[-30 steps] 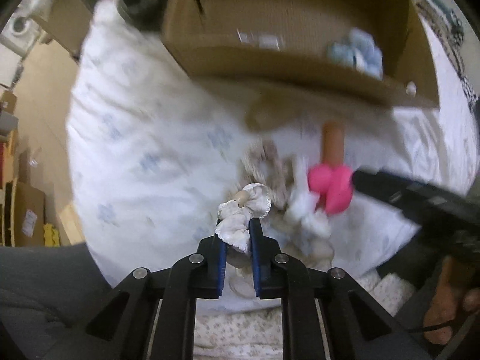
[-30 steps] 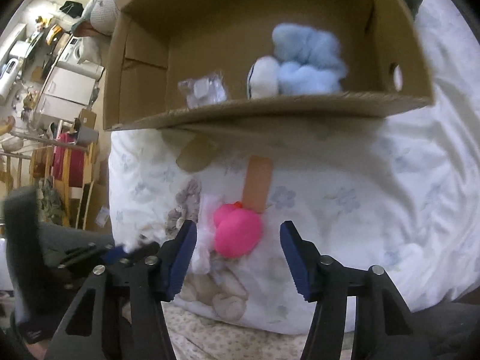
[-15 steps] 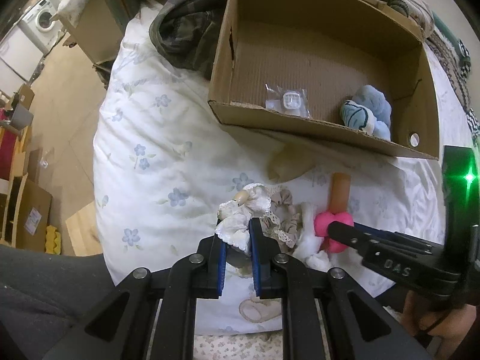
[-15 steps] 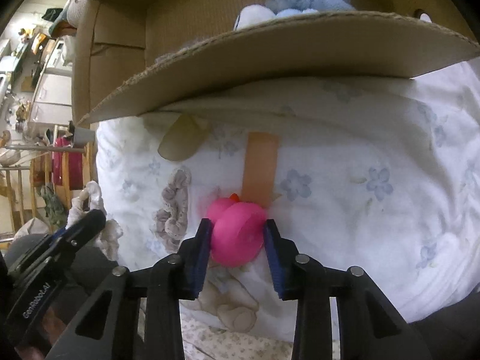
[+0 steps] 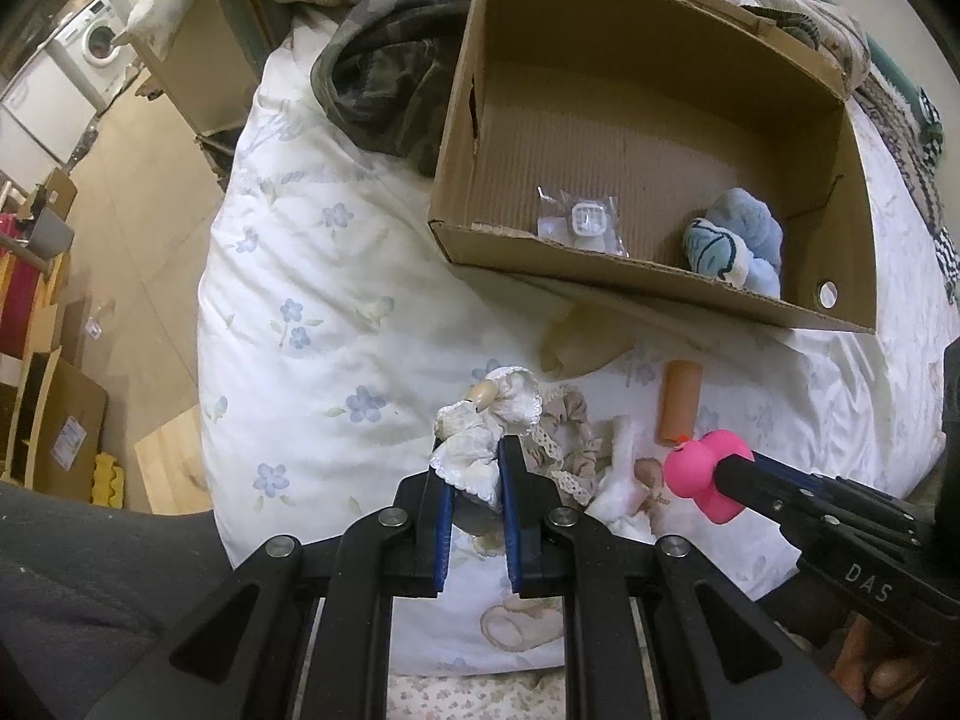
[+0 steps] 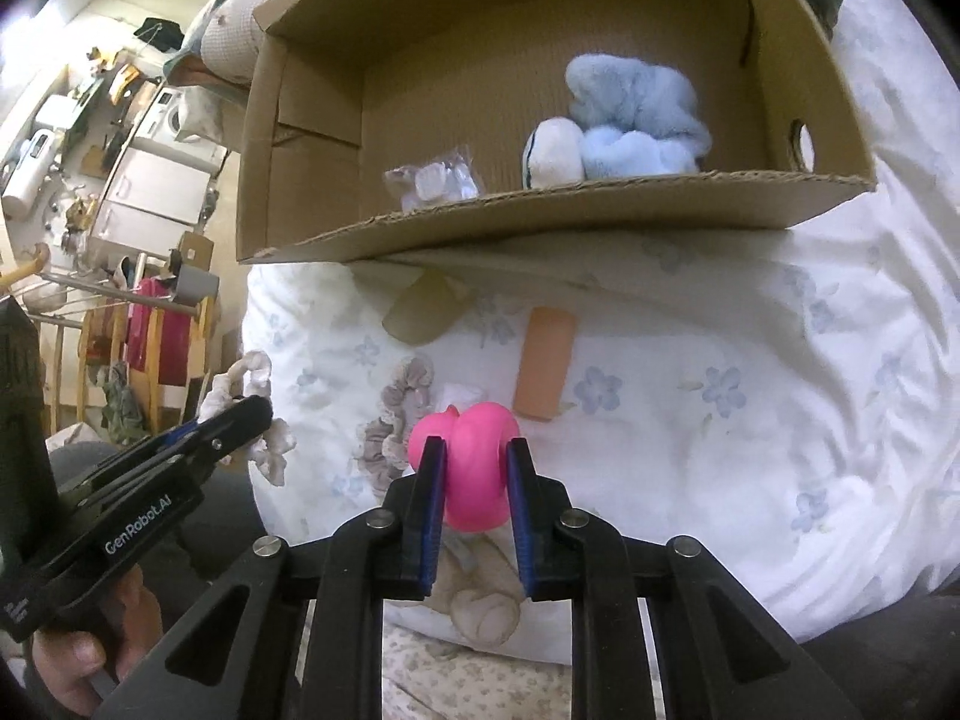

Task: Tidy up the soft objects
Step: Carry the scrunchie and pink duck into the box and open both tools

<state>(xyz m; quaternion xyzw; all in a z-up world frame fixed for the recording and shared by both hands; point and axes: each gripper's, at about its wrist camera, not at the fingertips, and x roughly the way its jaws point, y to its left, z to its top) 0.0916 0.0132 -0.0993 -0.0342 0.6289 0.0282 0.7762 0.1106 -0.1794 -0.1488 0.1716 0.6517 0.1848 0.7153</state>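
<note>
Over the flower-printed quilt [image 5: 312, 324], the left gripper [image 5: 471, 483] has its blue-padded jaws pinched on a frilly cream scrunchie [image 5: 480, 426], lifted beside a ruffled beige scrunchie [image 5: 570, 426] lying flat. Right of it, the right gripper [image 6: 474, 480] clamps a smooth, rounded pink duck [image 6: 471, 456] just above the quilt. Beyond, the corrugated box [image 6: 540, 222] holds fluffy blue plush [image 6: 636, 120] and a crinkled clear packet [image 6: 432, 180].

Left gripper [image 5: 471, 468]: jaws closed, gripping a white lace scrunchie [image 5: 480, 438] | Right gripper [image 6: 474, 468]: jaws clamped around a pink toy [image 6: 474, 468], level beside the left
</note>
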